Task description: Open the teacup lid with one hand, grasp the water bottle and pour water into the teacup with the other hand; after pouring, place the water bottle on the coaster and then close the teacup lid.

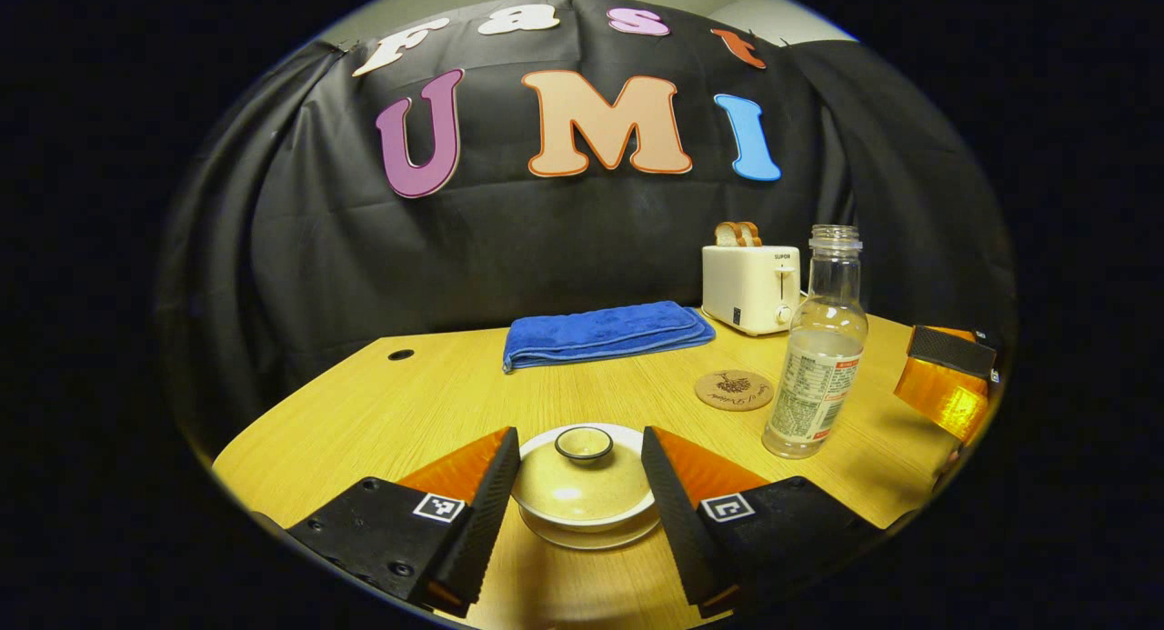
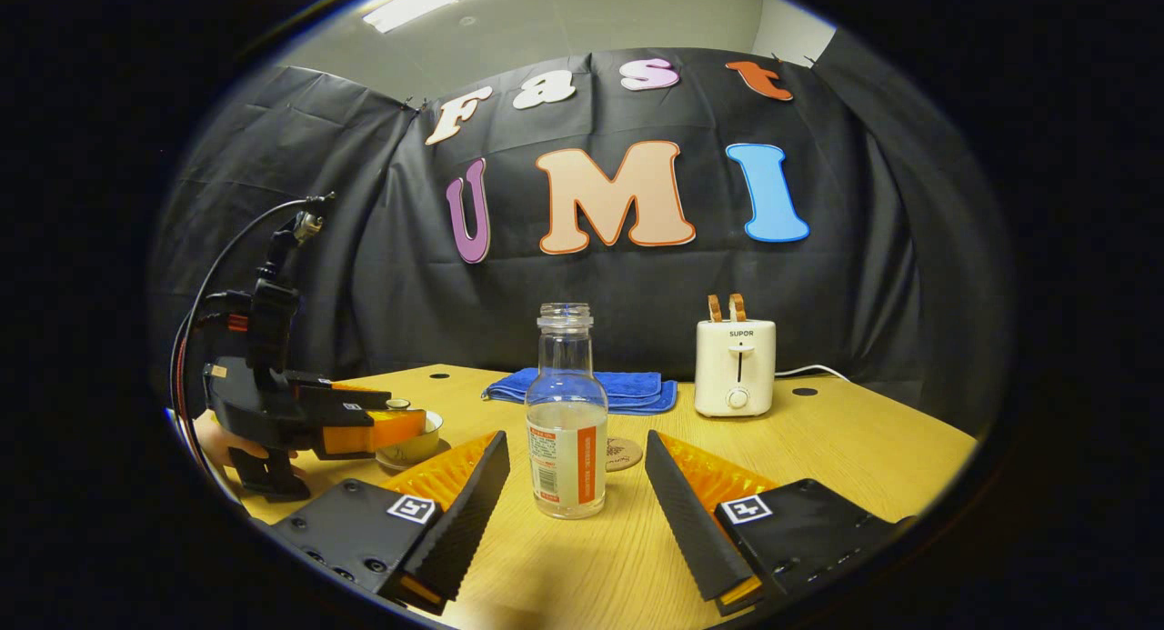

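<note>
The left gripper [image 1: 582, 512] sits low over the worktop [image 1: 436, 385] with its jaws open to either side of the teacup [image 1: 584, 498]; the lid [image 1: 584, 471] is still on, its knob [image 1: 584, 443] pointing straight up and centred between the two fingers, which stand just beside the cup's rim without pressing on it as far as the left gripper view shows. The cup stands upright on its saucer at the near edge, so this gripper is plainly the nearer one for the lid, and the lift should go straight up along the cup's vertical axis. The right gripper [image 2: 577, 507] also has its jaws open, and the bottle [image 2: 566, 421] stands dead ahead of them, just beyond the fingertips and not yet between them. The bottle is upright, long axis vertical, mouth uncapped and facing up, water filling roughly the lower part. A level advance should bring the fingers around its labelled body. The coaster [image 2: 623, 453] lies flat just behind the bottle on its right, partly hidden by it in the right gripper view. The cup lies to the bottle's left, so the pour would tilt that way. A folded towel [image 2: 627, 389] and a toaster [image 2: 735, 366] sit well back near the wall.
</note>
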Demonstrator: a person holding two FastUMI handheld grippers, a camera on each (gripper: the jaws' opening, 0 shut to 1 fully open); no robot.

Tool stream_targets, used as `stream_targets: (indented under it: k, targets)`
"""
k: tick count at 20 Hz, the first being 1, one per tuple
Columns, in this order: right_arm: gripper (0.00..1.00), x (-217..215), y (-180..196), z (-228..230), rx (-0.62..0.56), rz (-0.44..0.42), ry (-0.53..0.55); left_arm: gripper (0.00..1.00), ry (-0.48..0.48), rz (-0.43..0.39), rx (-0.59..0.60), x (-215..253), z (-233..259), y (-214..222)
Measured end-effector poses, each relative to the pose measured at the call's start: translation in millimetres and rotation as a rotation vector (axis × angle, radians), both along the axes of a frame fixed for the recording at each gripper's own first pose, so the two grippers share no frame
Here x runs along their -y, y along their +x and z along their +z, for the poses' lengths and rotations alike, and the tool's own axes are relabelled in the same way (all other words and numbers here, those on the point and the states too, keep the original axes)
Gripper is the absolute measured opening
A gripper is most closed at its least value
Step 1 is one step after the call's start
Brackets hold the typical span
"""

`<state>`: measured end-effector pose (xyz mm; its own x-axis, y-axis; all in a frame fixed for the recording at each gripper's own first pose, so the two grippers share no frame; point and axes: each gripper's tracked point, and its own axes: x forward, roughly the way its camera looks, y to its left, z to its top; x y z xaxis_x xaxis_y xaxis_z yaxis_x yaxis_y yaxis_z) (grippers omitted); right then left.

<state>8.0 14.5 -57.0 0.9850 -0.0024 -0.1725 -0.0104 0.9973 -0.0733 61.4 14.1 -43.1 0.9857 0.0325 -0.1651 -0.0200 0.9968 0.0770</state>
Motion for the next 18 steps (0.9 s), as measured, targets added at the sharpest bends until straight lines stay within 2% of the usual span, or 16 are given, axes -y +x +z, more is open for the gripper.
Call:
stream_targets:
  k: [2,4,6,7,9,14,16,18]
  targets:
    - [0.95,-0.1,0.0,-0.3,0.0,0.001,0.0,0.76,0.006,0.001,0.012,0.2,1.3,0.6]
    - [0.96,0.3,0.0,-0.3,0.0,0.001,0.0,0.67,0.015,0.0,0.032,0.4,4.7,2.0]
    - [0.96,0.6,0.2,0.1,0.0,0.001,0.0,0.5,0.018,0.001,0.046,-0.6,6.1,3.2]
    - [0.96,0.4,0.2,0.3,0.001,0.001,0.0,0.37,0.021,-0.005,0.048,1.9,5.5,3.9]
    - [0.98,0.4,0.0,0.3,0.0,0.001,0.0,0.3,0.025,-0.006,0.048,1.9,5.5,3.7]
    - [0.99,0.2,1.0,-0.4,-0.001,0.004,0.002,0.28,0.007,-0.004,0.074,-0.1,10.3,2.6]
    - [0.94,-4.6,2.8,-1.3,-0.004,0.023,0.006,0.28,-0.011,0.006,0.104,-3.7,14.7,-1.8]
    - [0.97,-8.8,6.9,-3.6,-0.011,0.044,0.011,0.28,-0.044,0.013,0.138,-8.0,20.8,-4.1]
